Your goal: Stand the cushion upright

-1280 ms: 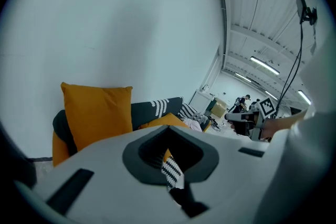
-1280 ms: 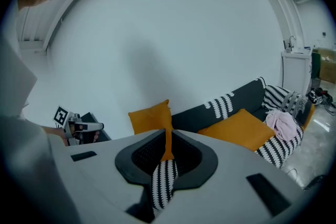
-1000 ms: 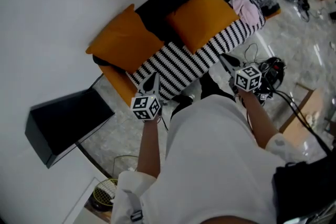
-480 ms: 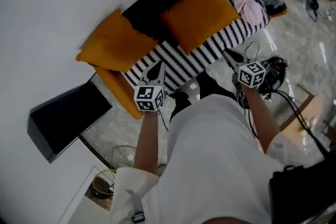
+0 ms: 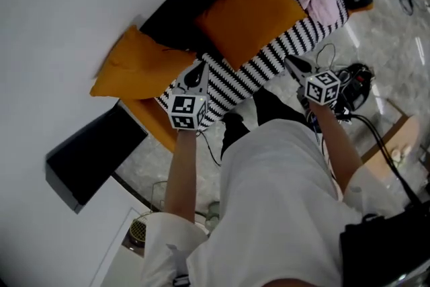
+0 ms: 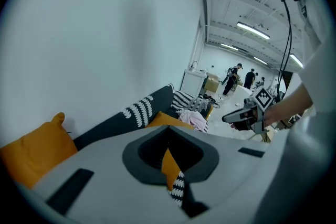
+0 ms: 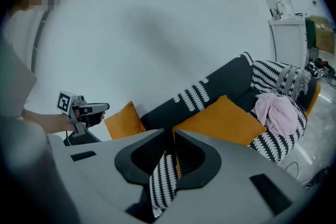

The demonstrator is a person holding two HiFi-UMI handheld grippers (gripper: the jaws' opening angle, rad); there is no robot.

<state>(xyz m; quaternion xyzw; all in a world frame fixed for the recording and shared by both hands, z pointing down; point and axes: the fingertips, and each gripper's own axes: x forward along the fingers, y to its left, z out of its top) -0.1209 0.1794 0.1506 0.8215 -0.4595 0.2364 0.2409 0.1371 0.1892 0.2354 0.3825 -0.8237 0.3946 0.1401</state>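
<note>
Head view shows the job not yet begun: the left gripper [image 5: 195, 74] and right gripper [image 5: 293, 64] hover short of the sofa [image 5: 279, 50], each with jaws pressed together on nothing, neither touching a cushion. One plump, square orange cushion [image 5: 138, 67] slumps just ahead and left of the left gripper's tips, while a second cushion [image 5: 248, 7] leans on the dark backrest farther ahead between both tools; which one is meant is unclear. Both look soft and woven, the seat is black-and-white striped, and a crumpled pink cloth [image 5: 319, 0] lies beyond the right gripper.
</note>
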